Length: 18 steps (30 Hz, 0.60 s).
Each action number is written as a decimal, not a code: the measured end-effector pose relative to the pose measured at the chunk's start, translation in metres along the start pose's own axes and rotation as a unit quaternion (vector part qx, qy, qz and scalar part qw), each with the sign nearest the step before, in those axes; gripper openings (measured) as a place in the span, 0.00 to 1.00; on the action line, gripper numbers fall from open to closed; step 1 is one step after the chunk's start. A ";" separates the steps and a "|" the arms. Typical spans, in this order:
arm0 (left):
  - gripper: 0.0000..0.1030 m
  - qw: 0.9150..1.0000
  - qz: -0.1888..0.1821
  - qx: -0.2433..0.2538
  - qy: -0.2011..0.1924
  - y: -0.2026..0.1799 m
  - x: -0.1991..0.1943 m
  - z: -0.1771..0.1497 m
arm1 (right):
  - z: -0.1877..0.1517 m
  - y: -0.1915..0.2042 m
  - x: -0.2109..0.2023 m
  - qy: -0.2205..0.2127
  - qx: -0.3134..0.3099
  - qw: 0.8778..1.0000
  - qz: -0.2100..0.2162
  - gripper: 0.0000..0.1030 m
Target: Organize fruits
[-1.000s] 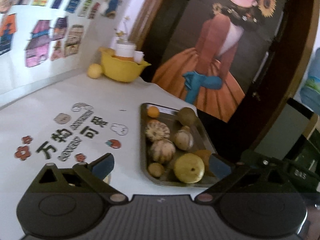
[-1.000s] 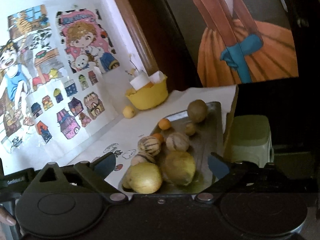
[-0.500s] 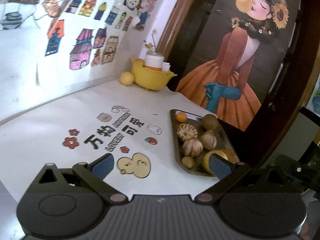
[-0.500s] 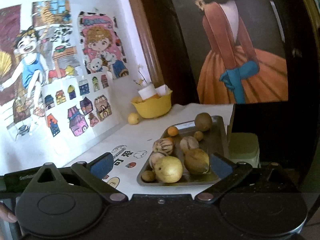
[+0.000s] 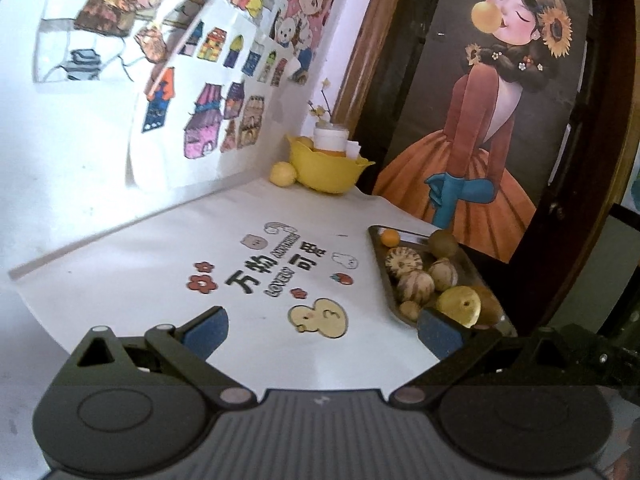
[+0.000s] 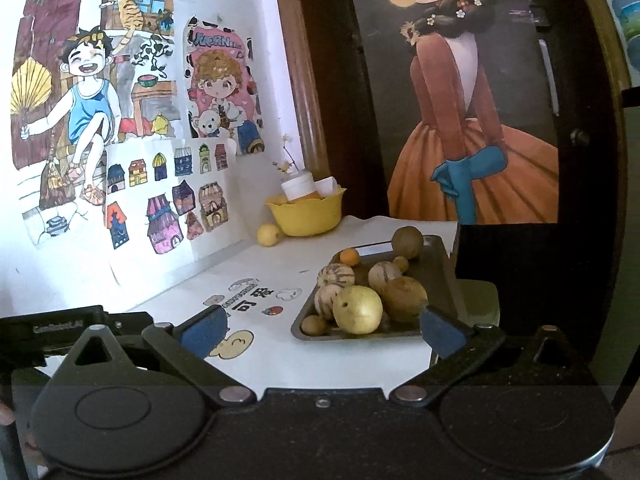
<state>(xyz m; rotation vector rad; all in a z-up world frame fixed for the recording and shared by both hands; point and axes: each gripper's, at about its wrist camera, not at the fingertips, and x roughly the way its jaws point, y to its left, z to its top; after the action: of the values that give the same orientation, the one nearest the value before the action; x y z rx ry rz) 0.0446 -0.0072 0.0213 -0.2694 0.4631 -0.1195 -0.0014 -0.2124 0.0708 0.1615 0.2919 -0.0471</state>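
Note:
A metal tray (image 5: 471, 269) (image 6: 438, 270) at the table's right edge holds several fruits: a big yellow one (image 5: 458, 305) (image 6: 357, 309), striped melons (image 5: 403, 262) (image 6: 336, 276), a small orange (image 5: 389, 237) (image 6: 349, 256) and brown ones (image 6: 407, 241). A loose lemon (image 5: 283, 174) (image 6: 268, 234) lies beside a yellow bowl (image 5: 326, 166) (image 6: 306, 213) at the back. My left gripper (image 5: 320, 330) hangs open over the table's near side, nothing between its fingers. My right gripper (image 6: 320, 326) is open too, short of the tray.
The white tablecloth (image 5: 256, 240) carries printed stickers. Drawings cover the wall (image 6: 120, 140) on the left. A dark door with a poster (image 5: 480, 140) stands behind the tray. The bowl holds white jars (image 6: 298, 189). A green stool (image 6: 478, 300) sits past the table's right edge.
Both grippers have drawn back and up from the tray, so the fruits look smaller and more table and wall show. Both stay open and empty.

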 end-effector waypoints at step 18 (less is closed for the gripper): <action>0.99 0.998 0.041 0.036 -0.039 0.018 -0.040 -0.032 | -0.043 0.026 -0.011 -0.020 -0.048 0.999 -0.017 0.99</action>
<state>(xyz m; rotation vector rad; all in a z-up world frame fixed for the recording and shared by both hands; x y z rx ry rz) -0.0041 0.0099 0.0058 -0.1827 0.3904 -0.0452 -0.0224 -0.1797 0.0371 0.0609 0.2568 -0.0707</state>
